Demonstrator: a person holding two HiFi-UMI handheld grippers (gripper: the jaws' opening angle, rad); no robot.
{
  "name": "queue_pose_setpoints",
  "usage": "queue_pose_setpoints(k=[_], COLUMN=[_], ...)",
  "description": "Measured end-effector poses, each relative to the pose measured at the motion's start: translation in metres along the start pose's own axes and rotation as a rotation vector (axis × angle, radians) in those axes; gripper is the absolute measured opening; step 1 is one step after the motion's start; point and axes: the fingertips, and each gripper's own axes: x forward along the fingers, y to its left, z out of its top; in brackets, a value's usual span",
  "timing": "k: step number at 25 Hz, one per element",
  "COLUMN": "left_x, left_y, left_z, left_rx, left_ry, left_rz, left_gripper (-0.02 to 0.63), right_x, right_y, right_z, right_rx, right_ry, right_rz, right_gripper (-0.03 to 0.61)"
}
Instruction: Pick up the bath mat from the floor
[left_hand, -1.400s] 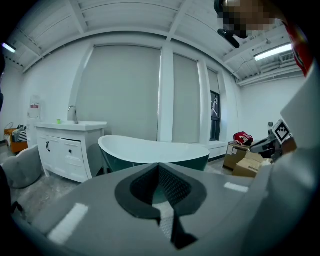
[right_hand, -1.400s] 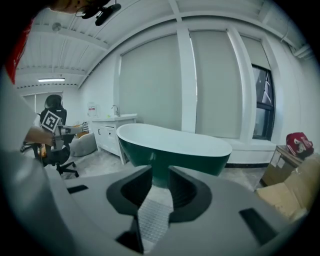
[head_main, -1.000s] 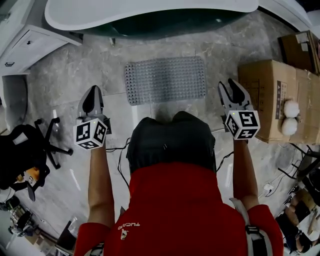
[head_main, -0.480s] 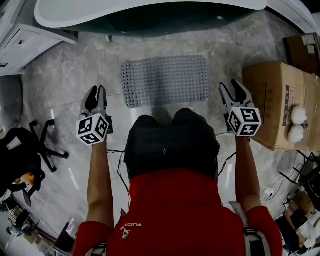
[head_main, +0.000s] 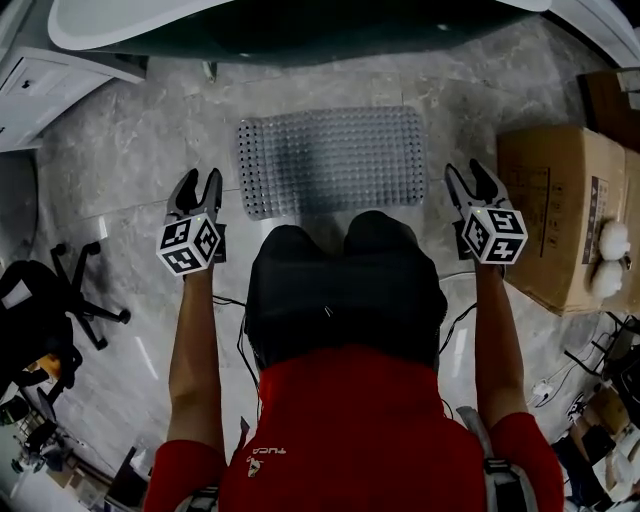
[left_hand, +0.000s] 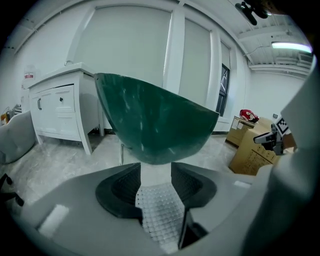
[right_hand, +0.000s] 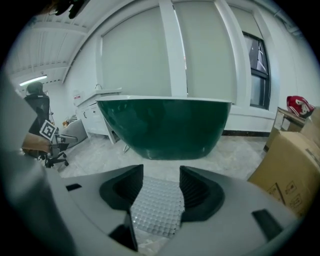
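Item 1: left gripper (head_main: 198, 180). Jaws apart and opening, nothing clamped; the mat shows on the floor through the gap.
Item 2: right gripper (head_main: 466, 175). Jaws apart and opening, nothing clamped; same view of the mat through the gap.
Item 3: bath mat (head_main: 330, 160). Grey, studded, flat on the floor between both grippers and slightly ahead of them, each short edge just beside one gripper.
Item 4: bathtub (head_main: 280, 25). Dark green, beyond the mat.
Item 5: cardboard box (head_main: 560, 210). Right of the right gripper.
Item 6: white cabinet (head_main: 50, 80). Ahead-left of the left gripper.
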Motion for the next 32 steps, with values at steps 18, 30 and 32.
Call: queue_pose_setpoints(k=[18,30,32], left_x=[0.103,0.136,0.143], left_y=[0.037,0.06,0.062], left_z=[-0.134,-0.216,-0.229], left_rx=[0.002,-0.036,-0.028], left_ry=[0.128,0.256,0.275], left_rz=[0.021,0.047,0.048], left_gripper=[0.225,0.251,0.253], right_x=[0.11,0.155,0.165], right_y=[-0.035,-0.057,-0.064], right_z=[-0.115,-0.197,-0.21], right_rx=[0.029,0.065,0.067], right_ry=[0.067,0.181,0.205], right_rz=[-0.013,0.003,0.0], right_gripper=[0.221,0.233,0.236])
